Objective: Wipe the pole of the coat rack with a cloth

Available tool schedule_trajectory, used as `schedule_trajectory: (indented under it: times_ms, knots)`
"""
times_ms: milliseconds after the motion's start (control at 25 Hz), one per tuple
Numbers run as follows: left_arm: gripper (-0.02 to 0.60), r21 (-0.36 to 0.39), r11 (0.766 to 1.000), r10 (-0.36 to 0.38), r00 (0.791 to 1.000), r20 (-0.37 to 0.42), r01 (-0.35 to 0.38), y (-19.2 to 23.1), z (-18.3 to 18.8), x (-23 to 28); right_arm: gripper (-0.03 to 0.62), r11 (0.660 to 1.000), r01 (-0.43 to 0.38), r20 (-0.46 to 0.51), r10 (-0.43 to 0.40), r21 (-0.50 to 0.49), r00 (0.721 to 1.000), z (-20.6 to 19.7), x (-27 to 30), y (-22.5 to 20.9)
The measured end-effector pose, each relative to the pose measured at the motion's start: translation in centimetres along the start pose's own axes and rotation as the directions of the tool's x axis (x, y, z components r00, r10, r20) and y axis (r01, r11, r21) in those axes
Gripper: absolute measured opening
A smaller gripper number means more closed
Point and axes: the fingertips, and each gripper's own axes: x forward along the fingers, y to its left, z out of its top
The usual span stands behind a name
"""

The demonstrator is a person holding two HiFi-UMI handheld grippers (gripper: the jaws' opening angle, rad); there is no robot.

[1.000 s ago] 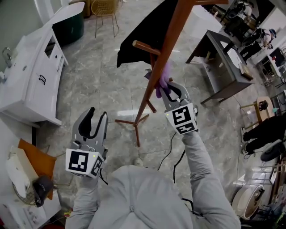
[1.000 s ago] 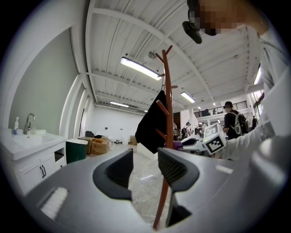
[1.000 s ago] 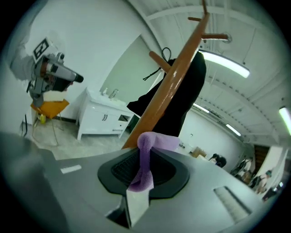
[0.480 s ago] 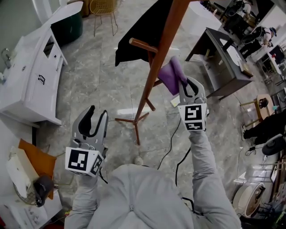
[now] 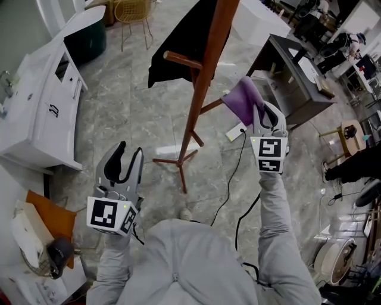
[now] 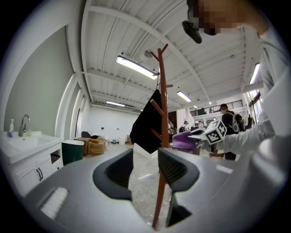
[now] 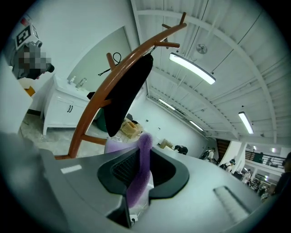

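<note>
The coat rack's brown wooden pole point(image 5: 205, 77) rises through the middle of the head view, with a black garment point(image 5: 187, 41) hung on its pegs. My right gripper point(image 5: 262, 116) is shut on a purple cloth point(image 5: 243, 98) and sits to the right of the pole, clear of it. In the right gripper view the cloth point(image 7: 142, 170) runs between the jaws, and the pole point(image 7: 102, 98) leans past on the left. My left gripper point(image 5: 125, 159) hangs lower left with its jaws open and nothing held. The pole point(image 6: 162, 136) stands beyond it in the left gripper view.
A white sink cabinet point(image 5: 41, 101) lines the left wall. A dark metal table point(image 5: 297, 77) stands right of the rack. A cable point(image 5: 235, 173) trails over the marble floor near the rack's feet point(image 5: 178, 161). A wire chair point(image 5: 134, 12) stands at the back.
My right gripper has pulled the purple cloth off the pole, moving right and away from it. The left gripper has stayed where it was.
</note>
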Motion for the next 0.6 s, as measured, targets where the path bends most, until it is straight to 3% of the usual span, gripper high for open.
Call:
schedule_trajectory:
  times_ms: [280,600]
  knots:
    - [0.178,0.001,1.0,-0.025,1.0,0.002,0.025,-0.8,-0.1,-0.1,0.055,0.999,0.033,-0.05,-0.033,0.0,0.998,-2.2,-2.4,-1.1]
    - [0.178,-0.002,0.999,-0.044,0.999,0.003,0.044,-1.6,-0.1,-0.5,0.055,0.999,-0.049,-0.099,0.046,-0.024,0.994,-4.2,-4.5,2.1]
